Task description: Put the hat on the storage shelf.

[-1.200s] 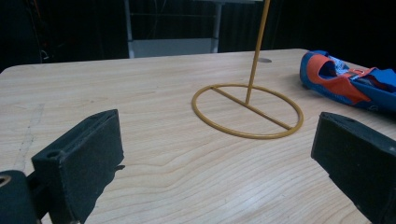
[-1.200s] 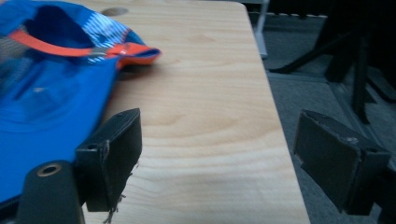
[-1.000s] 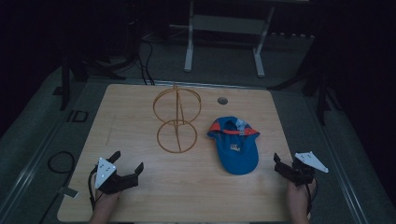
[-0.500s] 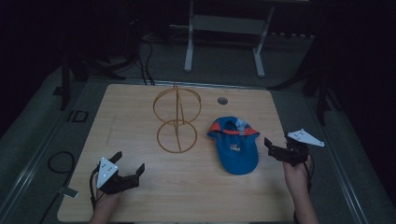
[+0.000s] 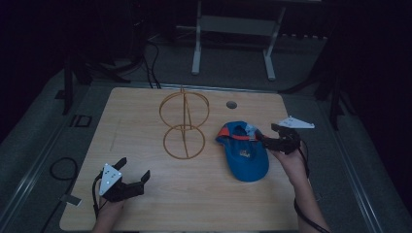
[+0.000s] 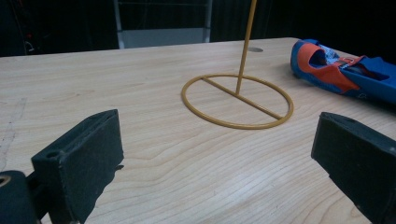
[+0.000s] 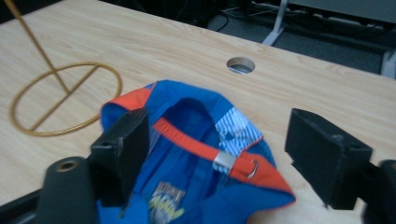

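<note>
The person's right forearm reaches up along the right side of the counter, and the right gripper points leftward at the back of the blue cap. Its jaws have just been closing a little, yet they stand wide apart. In the right gripper view the cap's rear opening, with its orange strap and small metal buckle, lies between the two black jaws. The left jaw looks to sit against the cap's cloth, but I cannot tell whether it touches; the right jaw is clear of it, so nothing is gripped.

The left hand rests near the counter's front left corner. The left gripper lies low over the wood, its jaws spread wide with only bare counter between them, well apart from everything else.

The cap lies to the right of centre, opening upward, just beside the gold wire stand, whose flat base ring sits on the wood with an upright ring above it.

The room is dim, and the floor beyond the counter is mostly lost in shadow. The cap's printed emblem is too blurred to read. The left gripper view cuts off the stand's post above the base ring and the cap's far end at the right edge. From above, a round hole in the counter shows behind the cap.
</note>
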The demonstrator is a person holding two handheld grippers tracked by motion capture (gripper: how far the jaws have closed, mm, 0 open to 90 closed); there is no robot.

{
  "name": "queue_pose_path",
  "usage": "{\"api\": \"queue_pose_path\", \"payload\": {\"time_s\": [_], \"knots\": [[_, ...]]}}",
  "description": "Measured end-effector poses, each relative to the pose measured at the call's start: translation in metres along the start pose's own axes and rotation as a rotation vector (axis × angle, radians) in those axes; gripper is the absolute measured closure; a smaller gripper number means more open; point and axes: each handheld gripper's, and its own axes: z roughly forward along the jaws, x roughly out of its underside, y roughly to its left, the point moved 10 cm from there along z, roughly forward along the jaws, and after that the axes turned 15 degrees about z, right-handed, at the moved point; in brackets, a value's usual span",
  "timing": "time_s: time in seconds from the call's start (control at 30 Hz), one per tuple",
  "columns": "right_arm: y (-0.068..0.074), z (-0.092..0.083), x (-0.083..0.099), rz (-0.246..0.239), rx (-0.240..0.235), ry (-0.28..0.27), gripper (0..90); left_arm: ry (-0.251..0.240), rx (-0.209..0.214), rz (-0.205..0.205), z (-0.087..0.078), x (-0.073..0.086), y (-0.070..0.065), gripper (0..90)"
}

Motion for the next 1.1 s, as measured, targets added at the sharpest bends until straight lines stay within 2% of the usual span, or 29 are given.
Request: {"api": "queue_pose_path", "payload": {"time_s": [0.07, 0.1, 0.17, 0.2, 0.27, 0.33, 0.43, 0.57, 0.63, 0.73, 0.9, 1.1], "knots": [[-0.001, 0.004, -0.001, -0.002, 0.0, 0.008, 24.9, 0.0, -0.001, 0.002, 0.0, 0.0, 0.0, 2.6], [-0.001, 0.008, -0.002, -0.012, 0.003, 0.019, 29.4, -0.001, 0.001, 0.002, 0.0, 0.0, 0.0, 2.6], [-0.004, 0.022, -0.002, -0.051, 0.03, 0.046, 31.8, 0.002, 0.001, 0.004, 0.0, 0.0, 0.0, 2.6], [-0.004, 0.022, -0.002, -0.051, 0.03, 0.046, 31.8, 0.002, 0.002, 0.005, 0.0, 0.0, 0.0, 2.6], [-0.006, 0.036, -0.003, -0.047, 0.033, 0.067, 33.2, 0.002, 0.002, 0.006, 0.0, 0.0, 0.0, 2.6], [-0.008, 0.04, -0.003, -0.048, 0.038, 0.073, 33.0, 0.001, 0.006, 0.007, 0.0, 0.0, -0.001, 2.6], [-0.009, 0.054, -0.001, -0.034, 0.024, 0.091, 30.7, -0.006, 0.005, 0.015, 0.0, -0.001, -0.001, 2.6], [-0.014, 0.068, 0.004, -0.041, 0.038, 0.124, 33.0, -0.011, 0.005, 0.018, -0.001, -0.001, -0.001, 2.6], [-0.018, 0.075, 0.009, -0.058, 0.064, 0.14, 34.2, -0.011, 0.009, 0.021, -0.001, -0.001, -0.001, 2.6], [-0.024, 0.088, 0.014, -0.044, 0.073, 0.149, 36.3, -0.015, 0.01, 0.017, -0.001, -0.002, -0.001, 2.6], [-0.029, 0.098, 0.017, -0.022, 0.078, 0.168, 36.5, -0.009, 0.009, 0.02, 0.0, -0.001, -0.001, 2.6], [-0.036, 0.115, 0.032, -0.015, 0.084, 0.241, 39.5, -0.007, 0.009, 0.02, 0.0, -0.001, -0.002, 2.6]]}}
